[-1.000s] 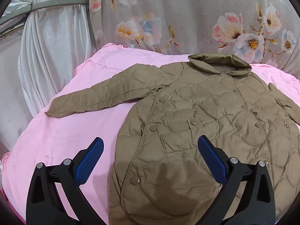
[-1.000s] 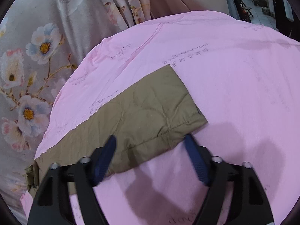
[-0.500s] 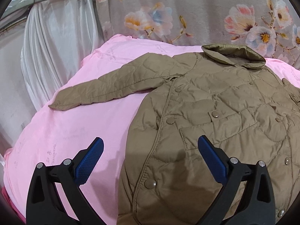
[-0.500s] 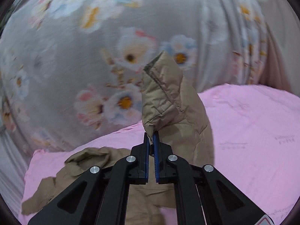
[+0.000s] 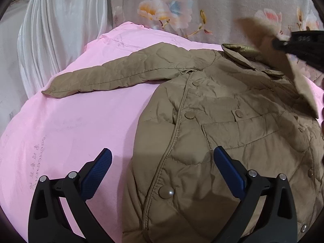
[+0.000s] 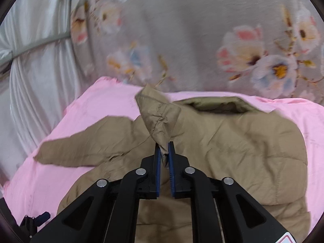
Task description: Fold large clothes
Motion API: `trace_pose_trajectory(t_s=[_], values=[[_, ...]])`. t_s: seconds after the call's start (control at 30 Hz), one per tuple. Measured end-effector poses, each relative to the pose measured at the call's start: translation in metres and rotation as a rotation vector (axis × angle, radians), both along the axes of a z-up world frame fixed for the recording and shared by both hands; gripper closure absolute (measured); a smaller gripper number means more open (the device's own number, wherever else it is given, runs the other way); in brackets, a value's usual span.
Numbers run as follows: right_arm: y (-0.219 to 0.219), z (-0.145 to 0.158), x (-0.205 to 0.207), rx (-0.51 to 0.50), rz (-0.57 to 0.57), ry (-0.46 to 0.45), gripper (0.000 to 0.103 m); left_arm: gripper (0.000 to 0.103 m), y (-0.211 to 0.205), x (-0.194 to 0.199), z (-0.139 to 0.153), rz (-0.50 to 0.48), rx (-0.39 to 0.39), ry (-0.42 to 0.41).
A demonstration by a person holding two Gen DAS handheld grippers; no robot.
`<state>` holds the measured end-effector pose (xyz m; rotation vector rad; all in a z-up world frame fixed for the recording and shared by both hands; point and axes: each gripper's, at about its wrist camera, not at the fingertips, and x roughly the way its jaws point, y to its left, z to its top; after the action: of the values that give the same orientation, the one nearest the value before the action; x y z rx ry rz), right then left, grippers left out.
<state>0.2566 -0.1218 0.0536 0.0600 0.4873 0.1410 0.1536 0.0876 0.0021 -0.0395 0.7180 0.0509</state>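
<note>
Right up close, the left gripper (image 5: 162, 168) hangs with its blue fingers (image 5: 97, 170) wide apart and nothing between them, straddling the near side edge of the jacket (image 5: 212, 141) where the snap buttons (image 5: 166, 192) run up the front; my guess is it waits there ready to pin or lift that side once the sleeve is dealt with. The jacket itself lies face up and spread flat on the pink sheet (image 5: 70, 125), which gives a clear surface for folding. Just beyond, the right gripper (image 6: 164, 151) has the cuff of one sleeve (image 6: 158, 117) pinched between its pads, and the jaws are easing open a touch, though the cloth is plainly there in the narrow gap and standing up out of it. It holds that cuff high over the chest of the jacket, and that reads to me as carrying the sleeve inward to lay it across the body, the first fold. Further out, the other sleeve (image 5: 113, 77) stretches flat away to the side, untouched, so it looks next in line. Behind it all the collar (image 5: 241, 49) sits at the far edge against the flowered curtain (image 5: 202, 6).
</note>
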Motion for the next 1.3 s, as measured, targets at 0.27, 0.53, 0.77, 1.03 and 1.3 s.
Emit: trace_pose_trajectory(t_s=[0.27, 0.53, 0.77, 1.03, 1.3], values=[[-0.019, 0.008, -0.025, 0.051, -0.058, -0.065, 0.051, 0.005, 0.004, 0.001, 0.009, -0.052, -0.089, -0.004], [-0.156, -0.022, -0.06, 0.18, -0.358, 0.037, 0.05, 0.005, -0.013, 0.054, 0.056, -0.191, -0.282, 0.027], [-0.259, -0.076, -0.07, 0.509, -0.522, 0.157, 0.049, 0.006, -0.059, 0.143, 0.02, -0.207, -0.295, 0.23], [-0.285, -0.088, -0.038, 0.638, -0.497, 0.193, 0.053, 0.085, -0.079, 0.167, 0.018, -0.173, -0.26, 0.212], [-0.262, -0.037, -0.044, 0.49, -0.449, -0.005, 0.098, 0.101, -0.076, 0.17, 0.06, -0.164, -0.158, 0.017]])
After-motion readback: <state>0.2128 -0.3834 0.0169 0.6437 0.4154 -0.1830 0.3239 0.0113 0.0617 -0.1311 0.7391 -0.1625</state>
